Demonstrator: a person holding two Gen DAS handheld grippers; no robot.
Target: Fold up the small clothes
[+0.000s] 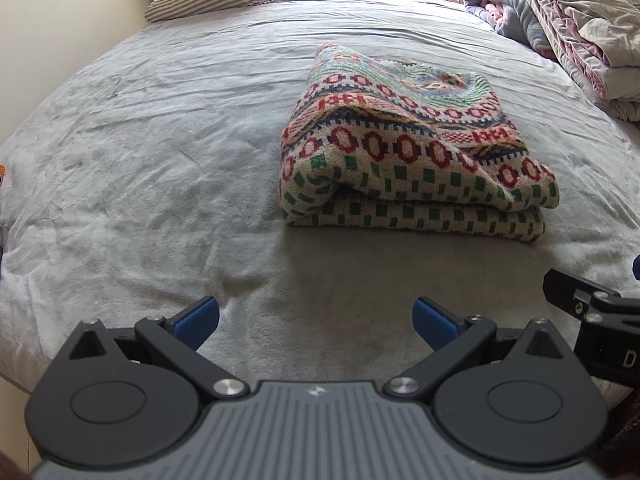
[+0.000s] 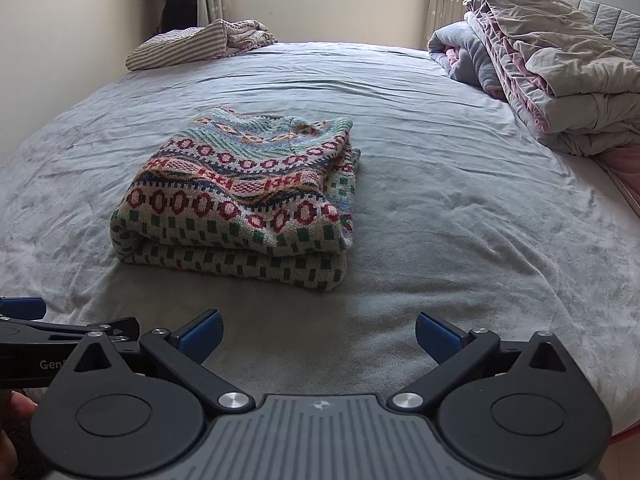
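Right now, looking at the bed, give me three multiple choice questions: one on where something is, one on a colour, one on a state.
1. Where does the striped bedding lie?
A. on the far left corner of the bed
B. on top of the sweater
C. between the fingers of the right gripper

2. What colour are the small squares along the near edge of the patterned sweater?
A. yellow
B. green
C. black

3. What state is the sweater in?
A. spread out flat
B. hanging from a gripper
C. folded into a layered bundle

Answers: 1 A, it sits by the wall at the far left of the grey bedsheet. 2 B, green squares run over cream knit. 3 C, stacked layers show at its near edge, and both the left gripper and right gripper are open and clear of it.
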